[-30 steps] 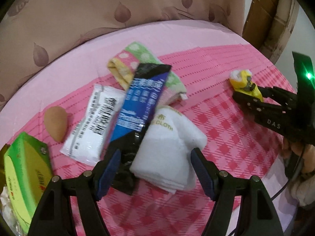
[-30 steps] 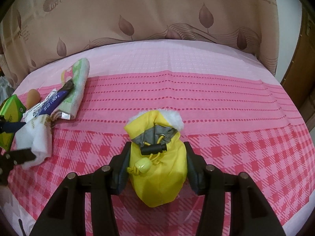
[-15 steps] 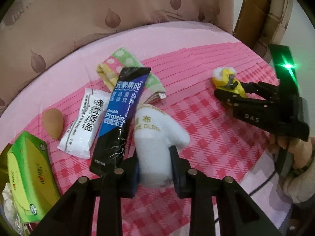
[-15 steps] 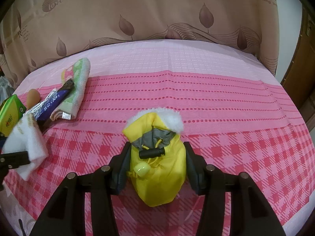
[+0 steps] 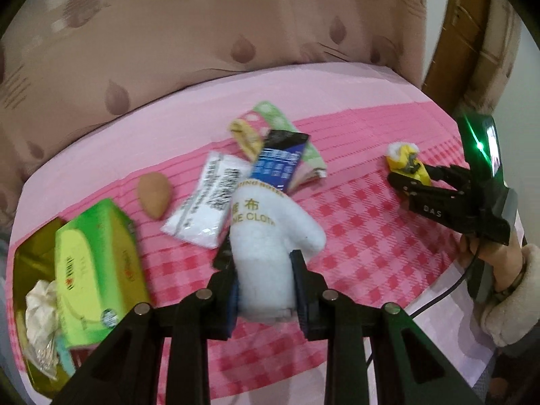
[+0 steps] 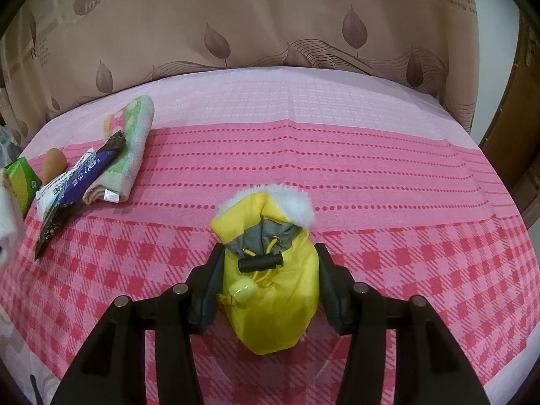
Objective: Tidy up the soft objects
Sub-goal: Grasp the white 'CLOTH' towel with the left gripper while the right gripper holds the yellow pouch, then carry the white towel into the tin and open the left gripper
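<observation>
Pink checked tabletop cloth (image 6: 388, 175) under brown leaf curtain (image 6: 270, 27). White towel (image 5: 266, 236) raised off cloth, pinched in left tool (image 5: 265, 287). Yellow pouch (image 6: 273, 287) squeezed in right tool (image 6: 268, 287). Sachets, sponge (image 5: 153, 194), tissue box (image 5: 98, 270) left of towel.

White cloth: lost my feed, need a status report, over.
Left gripper shut on white cloth, lifted off the pile. Right gripper shut on yellow pouch on the pink tablecloth. Nothing in the way.
</observation>
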`<state>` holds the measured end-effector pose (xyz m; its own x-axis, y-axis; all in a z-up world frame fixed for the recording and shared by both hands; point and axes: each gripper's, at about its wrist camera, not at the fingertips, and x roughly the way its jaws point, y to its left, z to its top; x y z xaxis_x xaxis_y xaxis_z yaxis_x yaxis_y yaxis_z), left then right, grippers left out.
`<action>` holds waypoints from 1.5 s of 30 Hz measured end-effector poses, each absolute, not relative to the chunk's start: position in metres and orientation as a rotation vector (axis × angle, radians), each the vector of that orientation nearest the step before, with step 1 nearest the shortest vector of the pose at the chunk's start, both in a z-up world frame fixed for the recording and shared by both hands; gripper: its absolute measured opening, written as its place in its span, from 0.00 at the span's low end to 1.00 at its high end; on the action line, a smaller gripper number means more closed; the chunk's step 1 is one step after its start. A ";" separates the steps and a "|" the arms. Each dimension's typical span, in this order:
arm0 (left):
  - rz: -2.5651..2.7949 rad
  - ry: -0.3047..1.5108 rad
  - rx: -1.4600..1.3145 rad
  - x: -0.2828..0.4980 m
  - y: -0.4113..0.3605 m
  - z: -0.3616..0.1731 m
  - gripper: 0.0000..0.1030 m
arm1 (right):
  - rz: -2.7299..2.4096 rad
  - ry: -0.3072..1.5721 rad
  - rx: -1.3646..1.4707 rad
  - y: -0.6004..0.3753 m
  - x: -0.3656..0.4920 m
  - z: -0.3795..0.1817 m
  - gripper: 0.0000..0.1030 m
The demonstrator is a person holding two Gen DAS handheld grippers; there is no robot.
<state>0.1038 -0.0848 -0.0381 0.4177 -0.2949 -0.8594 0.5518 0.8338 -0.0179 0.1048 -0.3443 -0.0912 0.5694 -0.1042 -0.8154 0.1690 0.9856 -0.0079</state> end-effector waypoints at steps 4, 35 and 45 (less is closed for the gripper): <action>-0.494 1.001 0.260 0.107 -0.061 -0.030 0.26 | -0.162 0.953 0.069 -0.345 0.104 -0.092 0.47; -0.029 0.999 0.083 0.186 0.149 -0.005 0.26 | -0.162 0.954 0.062 -0.344 0.105 -0.093 0.48; 0.046 1.061 0.065 0.215 0.181 -0.036 0.26 | -0.162 0.954 0.061 -0.343 0.105 -0.093 0.48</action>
